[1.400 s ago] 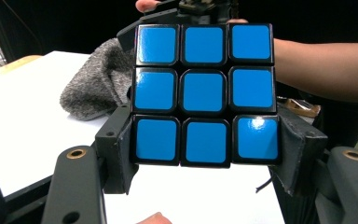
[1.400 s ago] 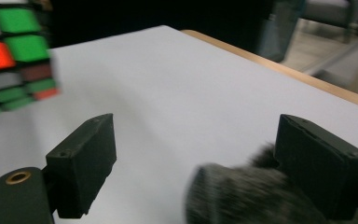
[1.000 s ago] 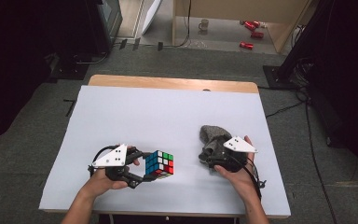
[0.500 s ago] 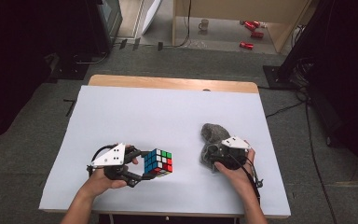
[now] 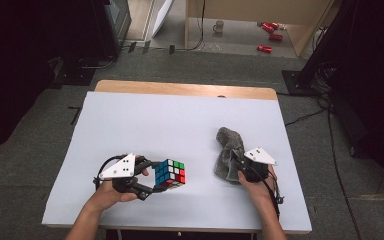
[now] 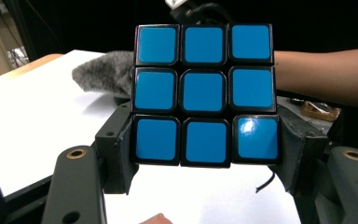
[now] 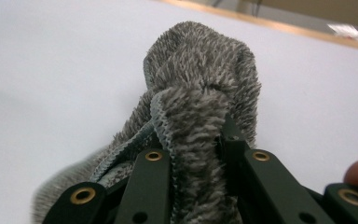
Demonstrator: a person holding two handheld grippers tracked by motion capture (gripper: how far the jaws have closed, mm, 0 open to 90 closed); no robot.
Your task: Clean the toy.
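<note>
where white table (image 5: 130, 120) ends — grey carpet (image 5: 40, 115) | red cans (image 5: 270, 37) behind

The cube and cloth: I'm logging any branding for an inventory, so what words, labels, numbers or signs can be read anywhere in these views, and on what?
None can be read.
Cube: plain coloured stickers, no logo or print visible.
Grey cloth: no tag or label visible.
Red cans on the floor beyond the table: too small and blurred to read.
</note>
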